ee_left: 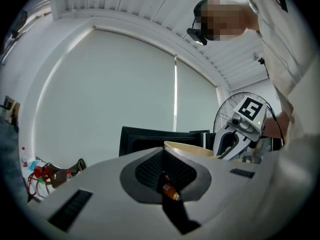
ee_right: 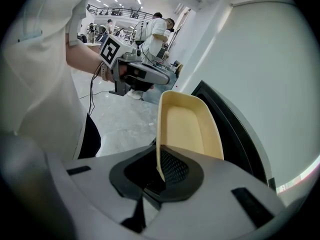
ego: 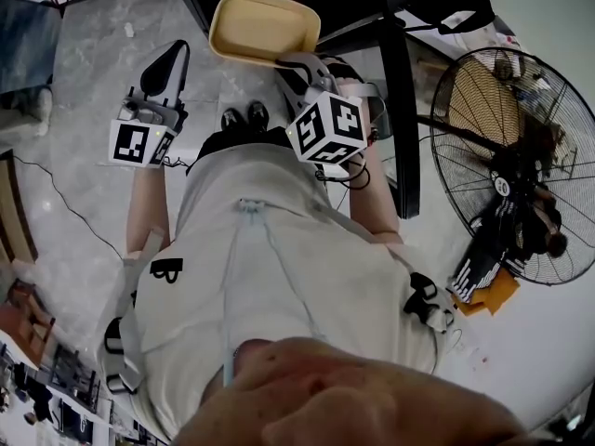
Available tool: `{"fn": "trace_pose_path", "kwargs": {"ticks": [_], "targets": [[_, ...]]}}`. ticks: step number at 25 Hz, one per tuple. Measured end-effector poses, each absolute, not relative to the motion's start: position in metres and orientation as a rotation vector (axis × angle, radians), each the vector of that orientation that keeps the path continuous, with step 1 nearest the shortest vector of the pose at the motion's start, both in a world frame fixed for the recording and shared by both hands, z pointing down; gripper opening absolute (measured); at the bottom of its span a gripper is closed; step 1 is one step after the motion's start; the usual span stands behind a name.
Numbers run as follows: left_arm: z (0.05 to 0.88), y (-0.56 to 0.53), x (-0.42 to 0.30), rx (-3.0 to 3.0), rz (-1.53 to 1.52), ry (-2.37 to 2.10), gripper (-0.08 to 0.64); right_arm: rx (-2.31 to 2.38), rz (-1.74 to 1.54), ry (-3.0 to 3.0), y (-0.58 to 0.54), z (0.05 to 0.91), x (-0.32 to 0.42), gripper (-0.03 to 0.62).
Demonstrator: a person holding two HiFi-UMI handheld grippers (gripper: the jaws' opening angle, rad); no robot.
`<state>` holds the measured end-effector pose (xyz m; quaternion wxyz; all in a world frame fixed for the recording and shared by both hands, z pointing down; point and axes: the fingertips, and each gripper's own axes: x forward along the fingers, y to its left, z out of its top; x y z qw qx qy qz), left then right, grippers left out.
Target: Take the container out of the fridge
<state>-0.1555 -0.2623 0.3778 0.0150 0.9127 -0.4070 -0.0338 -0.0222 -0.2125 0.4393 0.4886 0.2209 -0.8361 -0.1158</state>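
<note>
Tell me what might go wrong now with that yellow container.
1. The right tool grips the container only by its thin rim at one end, so it could pivot or slip out.
2. The left tool, shut and empty, is apart and gives no support.
3. A dark frame stands close beside it; a swing might knock it.

Floor (ego: 84, 91): grey marbled tile, with a thin black cable (ego: 63, 201) lying across it at the left.
Fan (ego: 517, 161): large, with a black wire guard. It stands on the floor at the right, and an orange sheet (ego: 498, 296) lies at its base.
Black shoes (ego: 244, 117): side by side on the floor.
Wall (ee_left: 110, 94): pale and plain, with one vertical seam.
Red items (ee_left: 42, 174): low at the left, too small to identify.
People (ee_right: 157, 29): standing in the far background.
</note>
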Motion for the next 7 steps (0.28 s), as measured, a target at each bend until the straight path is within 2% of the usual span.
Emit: {"fn": "trace_pose_path", "kwargs": {"ticks": [7], "targets": [[0.3764,-0.2611,-0.157,2.846,-0.101,-1.266,0.009,0.533,-0.286,-2.03,-0.2107,0.4384,-0.0236,0.029]]}}
